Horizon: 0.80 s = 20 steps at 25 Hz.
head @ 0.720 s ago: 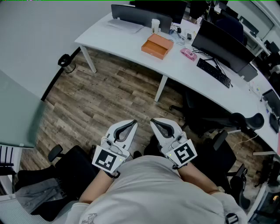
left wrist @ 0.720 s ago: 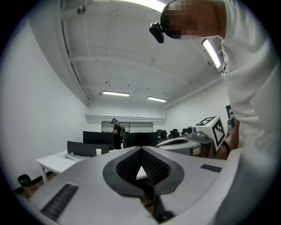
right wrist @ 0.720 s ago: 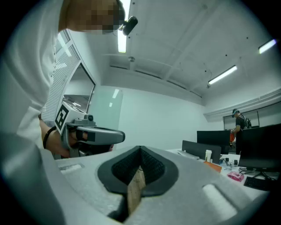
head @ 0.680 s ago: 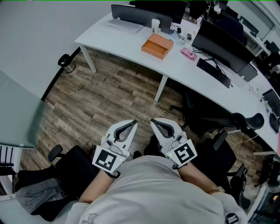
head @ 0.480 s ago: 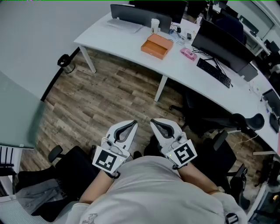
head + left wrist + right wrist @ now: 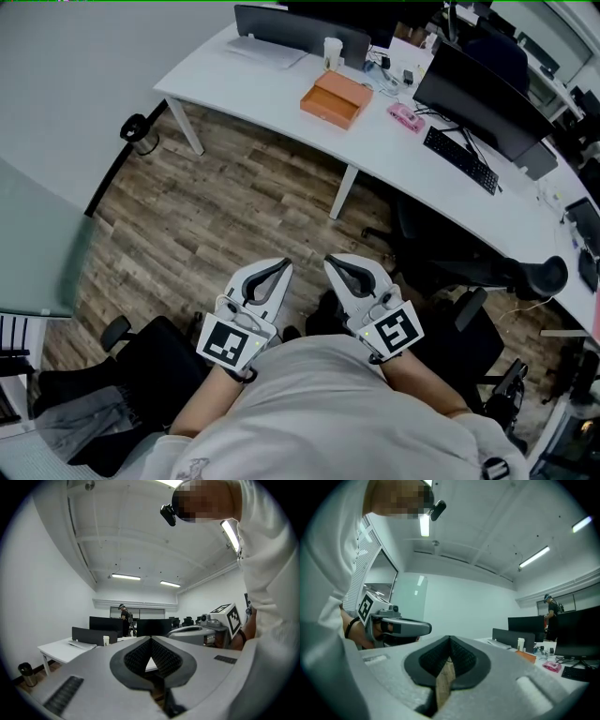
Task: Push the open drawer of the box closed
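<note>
Head view shows left tongs (image 6: pixel 281 267) and right tongs (image 6: pixel 332 262) closed, empty. That orange box (image 6: pixel 336 98) on the table (image 6: pixel 244 80) looks light; push its drawer front gently.

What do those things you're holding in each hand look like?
Both the left tongs and right tongs are pale grey pointed shells lined with dark ribbed pads. Each carries a white cube printed with black square markers. The person wears a light-coloured top.

I'm counting two grippers, the left gripper (image 6: pixel 279 268) and right gripper (image 6: pixel 332 262); well ahead of their jaws, one orange box (image 6: pixel 337 98), one white cup (image 6: pixel 333 53), one keyboard (image 6: pixel 459 159), perhaps three monitors (image 6: pixel 478 89).
</note>
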Motion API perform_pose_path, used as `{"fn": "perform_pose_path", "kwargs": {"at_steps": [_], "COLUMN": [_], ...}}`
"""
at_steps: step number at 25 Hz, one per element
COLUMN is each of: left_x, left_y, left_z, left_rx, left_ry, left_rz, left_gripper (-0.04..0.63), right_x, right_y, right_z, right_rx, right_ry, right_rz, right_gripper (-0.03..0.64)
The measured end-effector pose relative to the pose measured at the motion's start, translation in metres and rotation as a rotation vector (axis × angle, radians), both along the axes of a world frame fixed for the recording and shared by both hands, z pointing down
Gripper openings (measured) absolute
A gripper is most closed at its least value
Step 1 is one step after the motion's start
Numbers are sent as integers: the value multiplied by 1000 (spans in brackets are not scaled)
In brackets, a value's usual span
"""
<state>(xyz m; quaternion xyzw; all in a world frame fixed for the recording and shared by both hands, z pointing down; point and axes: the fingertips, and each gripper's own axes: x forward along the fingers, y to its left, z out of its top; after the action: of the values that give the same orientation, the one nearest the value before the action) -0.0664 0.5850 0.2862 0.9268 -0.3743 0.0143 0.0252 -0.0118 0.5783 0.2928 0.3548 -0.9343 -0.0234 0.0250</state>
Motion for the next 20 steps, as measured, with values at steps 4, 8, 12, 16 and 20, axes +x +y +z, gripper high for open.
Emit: {"fn": "perform_pose_path", "kwargs": {"at_steps": [4, 8, 12, 16, 20], "left_x": [16, 39, 71, 96, 108], "left_y": [-30, -67, -108, -139, -166], "left_z": [5, 7, 1, -6, -1], "left_rx": [-5, -3, 11, 39, 18], "left_ry": [-3, -4, 3, 22, 17], "left_rz": [-2, -6, -7, -19, -22], "left_gripper": [-2, -2, -2, -2, -2], "right_x": [18, 42, 71, 94, 106], "right_y": [-30, -66, -105, -130, -156], "right_z": [6, 6, -3, -6, 0], "right_rx": [-6, 3, -4, -15, -26], "right_ry": [-1, 2, -9, -4, -15], "right_rz": [4, 0, -8, -27, -34], "right_gripper": [2, 2, 2, 2, 2]}}
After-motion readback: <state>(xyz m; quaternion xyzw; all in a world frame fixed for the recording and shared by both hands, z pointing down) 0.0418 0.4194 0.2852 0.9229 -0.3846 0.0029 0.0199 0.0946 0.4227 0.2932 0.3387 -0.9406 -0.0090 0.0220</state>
